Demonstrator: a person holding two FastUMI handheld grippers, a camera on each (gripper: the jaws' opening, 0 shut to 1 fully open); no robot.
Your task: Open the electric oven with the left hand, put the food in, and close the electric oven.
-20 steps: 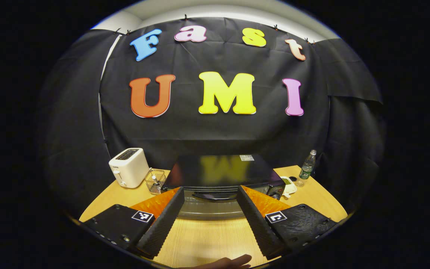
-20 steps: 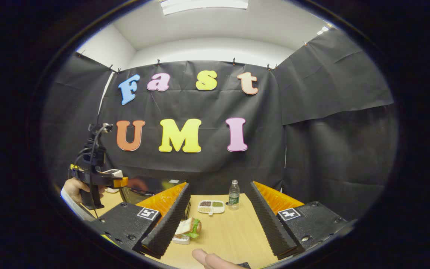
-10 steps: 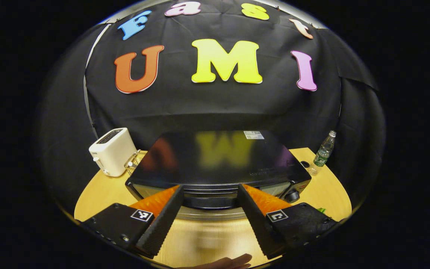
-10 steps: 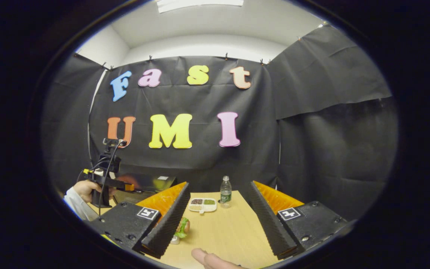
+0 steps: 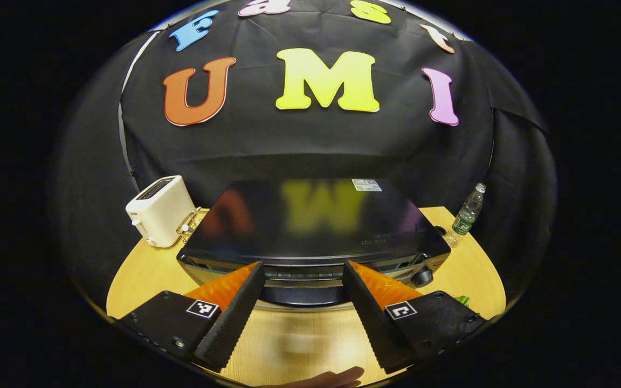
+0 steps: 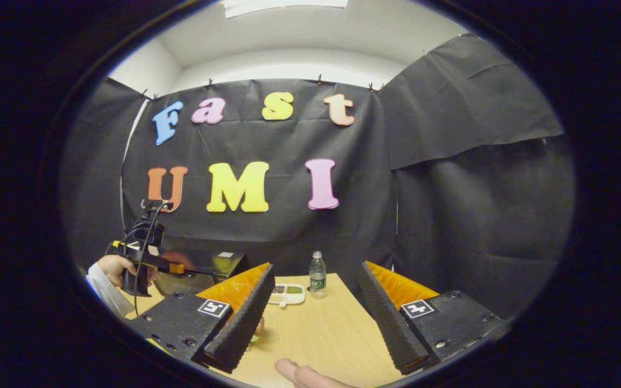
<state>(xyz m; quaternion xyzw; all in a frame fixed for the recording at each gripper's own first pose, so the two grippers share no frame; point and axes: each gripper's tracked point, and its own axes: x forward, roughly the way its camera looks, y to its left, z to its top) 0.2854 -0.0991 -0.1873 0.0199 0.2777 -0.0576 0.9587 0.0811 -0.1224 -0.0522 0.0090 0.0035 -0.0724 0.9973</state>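
Note:
The black electric oven (image 5: 310,226) stands shut in the middle of the wooden table (image 5: 143,269), its glossy top facing me. My left gripper (image 5: 302,267) is open just in front of the oven, its fingers on either side of the dark door handle (image 5: 302,293), not touching it. In the right gripper view the left gripper (image 6: 146,258) is held by a hand (image 6: 110,266) in front of the oven (image 6: 202,265). My right gripper (image 6: 316,269) is open over the table with nothing between its fingers. A sliver of the sandwich (image 6: 258,327) peeks out beside one finger.
A white toaster (image 5: 159,210) and a wire basket (image 5: 189,229) stand left of the oven. A water bottle (image 5: 467,213) stands to its right, also seen as the bottle (image 6: 317,275) beside a small divided dish (image 6: 287,293). A control knob (image 5: 422,277) sits on the oven's front right.
My left gripper has moved forward to the oven's front, so the oven looms larger and the handle lies between the fingers. The right gripper shifted, and the sandwich slid behind its finger.

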